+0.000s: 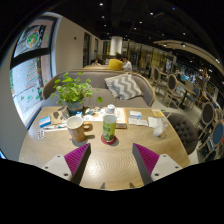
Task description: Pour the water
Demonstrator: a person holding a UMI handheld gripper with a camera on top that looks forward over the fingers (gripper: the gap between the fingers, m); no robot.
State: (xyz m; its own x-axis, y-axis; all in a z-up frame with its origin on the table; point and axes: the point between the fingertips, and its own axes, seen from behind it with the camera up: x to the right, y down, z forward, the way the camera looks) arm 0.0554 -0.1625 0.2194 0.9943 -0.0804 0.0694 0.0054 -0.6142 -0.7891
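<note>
While the tongs (108,160) hang spread apart with nothing in them, purple pads (76,158) facing each other across a clear gap, the pouring has not started, judging by this one view from the tool. A green-and-white bottle (109,127) stands upright on the table (150,145) just ahead of the fingers, roughly in line with the gap, and a tan mug (75,127) with a side handle sits just beside it to the left; I take these for the water source and the target, though which is which can't be told. Risks: the bottle is tall and narrow, so an off-centre close could tip it into the mug; its skin looks smooth, likely plastic with a label, so it may slip under the pads once tilted; whether it is capped can't be seen, and a cap would block the pour. Mug and bottle are close together, so a finger may clip the mug going in. The table is pale wood, smooth, rounded edge. The mug looks like matte ceramic. Leafy potted plant (72,90) behind the mug, papers (138,117) flat beyond the bottle, a patterned cushion (125,86) on seating farther back.
</note>
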